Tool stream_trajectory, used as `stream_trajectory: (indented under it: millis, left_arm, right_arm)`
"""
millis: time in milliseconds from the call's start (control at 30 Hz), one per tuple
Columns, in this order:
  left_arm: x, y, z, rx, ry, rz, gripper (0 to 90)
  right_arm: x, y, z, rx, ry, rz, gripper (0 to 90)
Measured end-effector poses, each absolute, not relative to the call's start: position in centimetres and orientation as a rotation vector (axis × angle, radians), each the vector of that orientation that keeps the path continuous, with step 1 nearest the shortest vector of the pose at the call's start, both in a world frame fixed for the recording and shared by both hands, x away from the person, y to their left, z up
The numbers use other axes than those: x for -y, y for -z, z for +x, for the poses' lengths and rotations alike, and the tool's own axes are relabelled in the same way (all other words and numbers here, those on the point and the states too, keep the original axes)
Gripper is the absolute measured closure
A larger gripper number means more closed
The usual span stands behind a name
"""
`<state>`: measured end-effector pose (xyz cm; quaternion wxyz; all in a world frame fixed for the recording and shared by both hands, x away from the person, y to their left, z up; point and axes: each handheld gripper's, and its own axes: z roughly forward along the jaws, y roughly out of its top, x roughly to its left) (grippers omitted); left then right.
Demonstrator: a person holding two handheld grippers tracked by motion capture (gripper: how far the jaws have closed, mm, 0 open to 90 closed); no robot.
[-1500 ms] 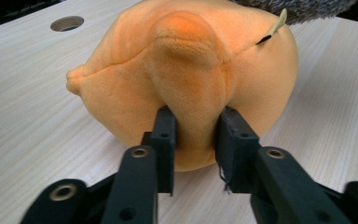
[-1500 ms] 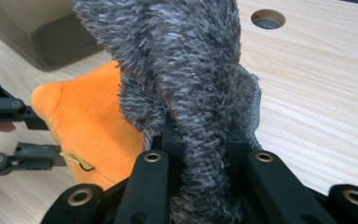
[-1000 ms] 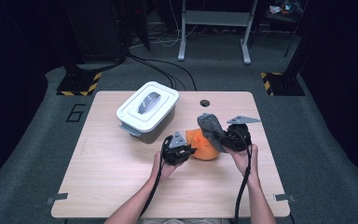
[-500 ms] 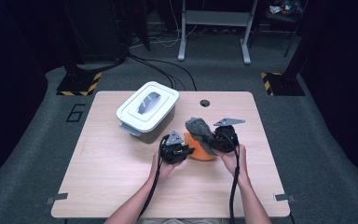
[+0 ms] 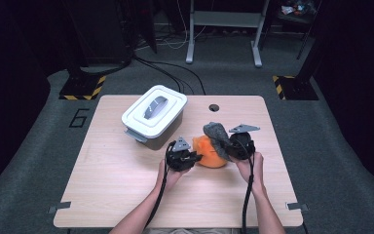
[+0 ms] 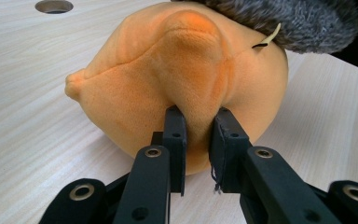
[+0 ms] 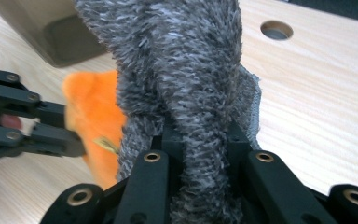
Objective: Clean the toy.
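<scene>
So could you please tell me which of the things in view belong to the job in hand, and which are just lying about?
In the job:
- orange plush, pinched by the left gripper
- grey fuzzy piece, clamped in the right gripper

Lying about:
- lidded white bin, on the table
- hole in the tabletop
- cables on the floor

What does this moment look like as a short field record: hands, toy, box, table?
left gripper: jaws pinch a fold of the orange plush toy
right gripper: jaws clamp the toy's grey fuzzy part
toy: resting on the wooden table, between both grippers
box: white lid on, behind the left gripper
table hole: far edge
</scene>
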<state>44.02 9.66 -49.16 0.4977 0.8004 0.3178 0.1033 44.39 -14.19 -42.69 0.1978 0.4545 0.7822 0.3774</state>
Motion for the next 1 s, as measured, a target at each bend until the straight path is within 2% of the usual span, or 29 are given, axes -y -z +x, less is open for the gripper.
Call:
stream_trajectory:
  millis: [467,1000]
  left_arm:
    - [-9.9,49.3,44.1,-0.764,-0.246,1.943,76.9]
    - [-9.9,49.3,44.1,-0.76,-0.25,1.947,76.8]
  right_arm:
    - [17.2,44.4,45.3,-2.159,-1.016,1.402,76.3]
    - [19.2,48.3,47.0,-2.187,-0.94,1.561,76.1]
